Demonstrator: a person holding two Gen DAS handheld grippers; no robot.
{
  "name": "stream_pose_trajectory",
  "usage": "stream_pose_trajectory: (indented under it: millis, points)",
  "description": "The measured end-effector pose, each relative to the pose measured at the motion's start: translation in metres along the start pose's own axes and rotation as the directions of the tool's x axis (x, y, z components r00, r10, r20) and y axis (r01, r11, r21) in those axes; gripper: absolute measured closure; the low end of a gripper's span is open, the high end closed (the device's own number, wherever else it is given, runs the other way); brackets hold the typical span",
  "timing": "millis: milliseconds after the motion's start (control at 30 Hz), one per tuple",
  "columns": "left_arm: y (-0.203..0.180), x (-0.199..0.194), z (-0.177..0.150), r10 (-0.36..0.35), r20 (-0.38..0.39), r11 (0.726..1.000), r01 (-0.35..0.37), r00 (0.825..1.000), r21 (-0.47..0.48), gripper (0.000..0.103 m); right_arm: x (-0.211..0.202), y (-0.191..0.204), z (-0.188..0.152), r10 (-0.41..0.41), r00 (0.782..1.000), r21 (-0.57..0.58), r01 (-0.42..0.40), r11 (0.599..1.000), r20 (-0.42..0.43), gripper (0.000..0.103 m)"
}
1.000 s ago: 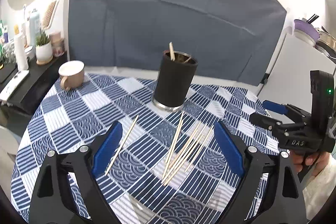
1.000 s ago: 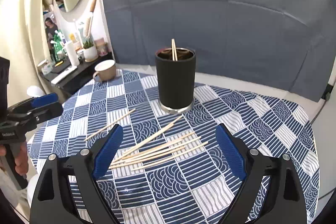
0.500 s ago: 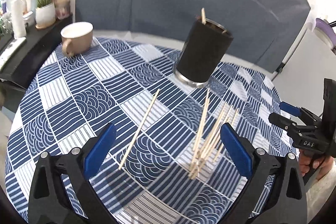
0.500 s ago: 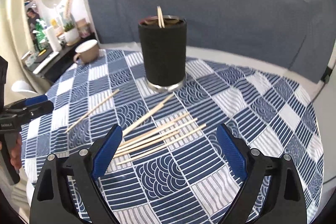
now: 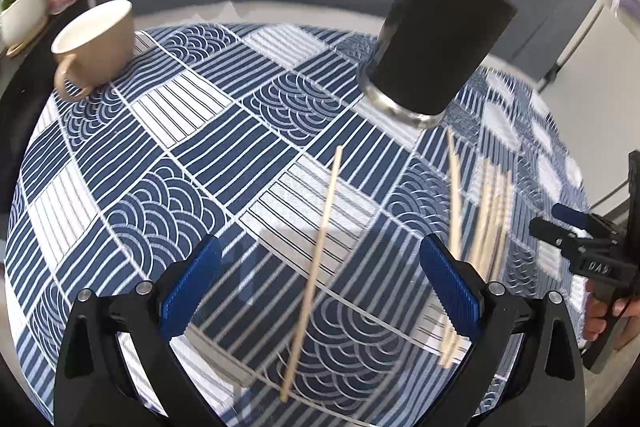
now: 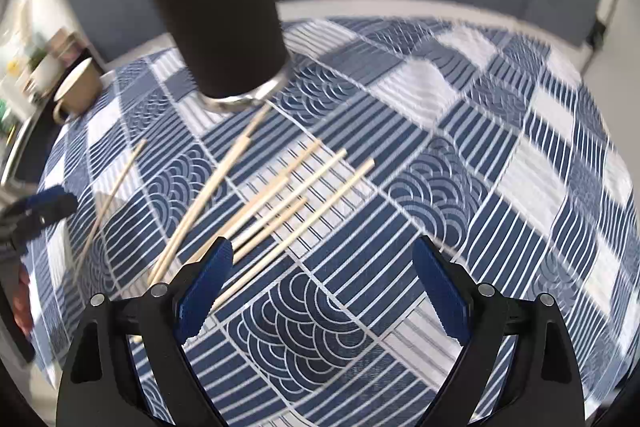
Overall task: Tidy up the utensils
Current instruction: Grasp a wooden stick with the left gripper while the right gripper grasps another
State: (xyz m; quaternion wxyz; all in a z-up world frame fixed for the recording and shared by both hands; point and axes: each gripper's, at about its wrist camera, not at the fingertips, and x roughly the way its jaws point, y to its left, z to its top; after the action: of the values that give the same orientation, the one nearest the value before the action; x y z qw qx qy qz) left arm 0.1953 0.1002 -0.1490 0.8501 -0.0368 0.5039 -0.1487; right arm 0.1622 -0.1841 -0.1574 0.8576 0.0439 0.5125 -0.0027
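Note:
A black cylindrical holder (image 5: 438,39) with a chopstick tip sticking out stands on the blue-and-white patterned tablecloth (image 5: 208,147); it also shows in the right wrist view (image 6: 224,15). A single wooden chopstick (image 5: 314,263) lies between the open fingers of my left gripper (image 5: 320,283), which hovers low over it. Several more chopsticks (image 6: 276,207) lie in a loose bundle; my right gripper (image 6: 320,287) is open and empty just right of their near ends. The right gripper shows in the left wrist view (image 5: 580,243), and the left gripper in the right wrist view (image 6: 36,211).
A beige mug (image 5: 94,43) stands at the table's far left edge; it also shows in the right wrist view (image 6: 78,91). A side shelf with a potted plant (image 5: 18,7) and bottles is beyond it. A grey cloth backdrop hangs behind the table.
Both grippers have dropped closer to the table and tilted down. The left one now frames the single chopstick; the right one has neared the bundle. Both stay open.

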Motion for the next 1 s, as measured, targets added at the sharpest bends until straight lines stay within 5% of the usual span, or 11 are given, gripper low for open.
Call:
stream_pose_trajectory:
  millis: [367, 667, 1000]
  points:
    - [0.001, 0.037, 0.012, 0.007, -0.105, 0.997, 0.001, 0.994, 0.073, 0.006, 0.027, -0.006, 0.005, -0.11, 0.99, 0.113, 0.119, 0.986, -0.086, 0.016]
    - [-0.018, 0.049, 0.008, 0.141, -0.135, 0.958, -0.1, 0.981, 0.269, 0.005, 0.039, -0.002, -0.001, -0.128, 0.986, 0.13, 0.141, 0.981, -0.105, 0.014]
    - [-0.012, 0.046, 0.004, 0.162, -0.096, 0.967, -0.139, 0.982, 0.215, 0.004, 0.039, -0.002, -0.008, -0.157, 0.983, 0.181, 0.173, 0.968, -0.098, 0.007]
